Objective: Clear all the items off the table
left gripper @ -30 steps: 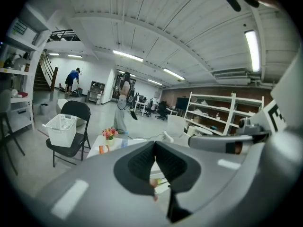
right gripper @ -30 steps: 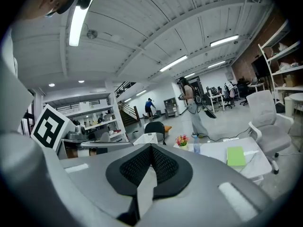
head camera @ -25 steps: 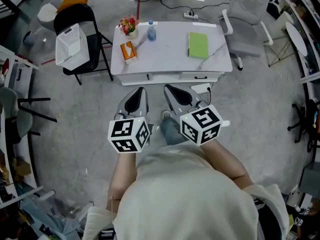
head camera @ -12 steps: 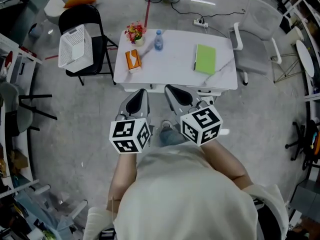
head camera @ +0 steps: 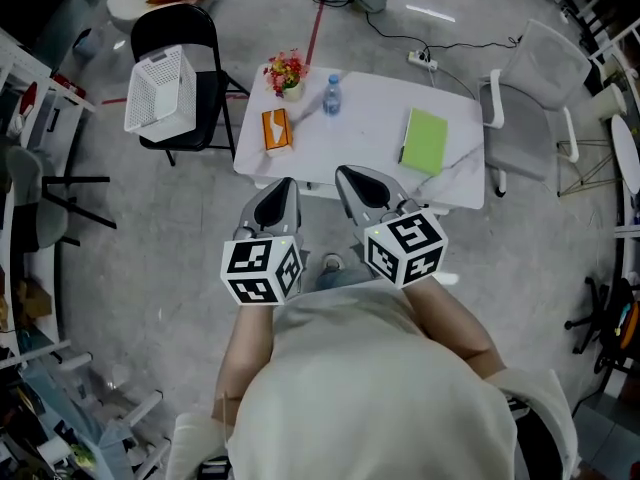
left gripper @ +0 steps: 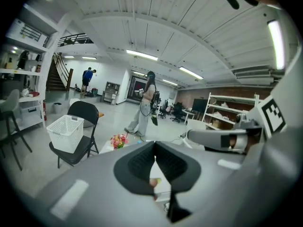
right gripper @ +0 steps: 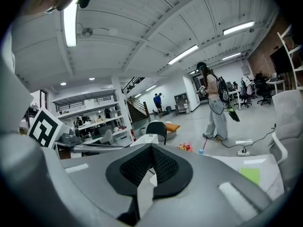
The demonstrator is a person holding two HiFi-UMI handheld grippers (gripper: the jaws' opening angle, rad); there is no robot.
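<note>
A white table (head camera: 365,133) stands ahead in the head view. On it are a small pot of flowers (head camera: 287,72), a water bottle (head camera: 332,96), an orange box (head camera: 277,129) and a green notebook (head camera: 425,140). My left gripper (head camera: 283,185) and right gripper (head camera: 350,177) are held side by side just short of the table's near edge, both shut and empty. The left gripper view looks over the shut jaws to the flowers (left gripper: 118,140). In the right gripper view the green notebook (right gripper: 251,174) and the bottle (right gripper: 201,151) lie beyond the jaws.
A black folding chair (head camera: 190,78) at the table's left carries a white basket (head camera: 160,88). A grey office chair (head camera: 535,88) stands at the right. A power strip and cable (head camera: 420,56) lie on the floor behind. A person (right gripper: 214,103) walks beyond the table.
The table and its items have shifted right and closer in the head view as I walk toward it. Both grippers stay shut and side by side.
</note>
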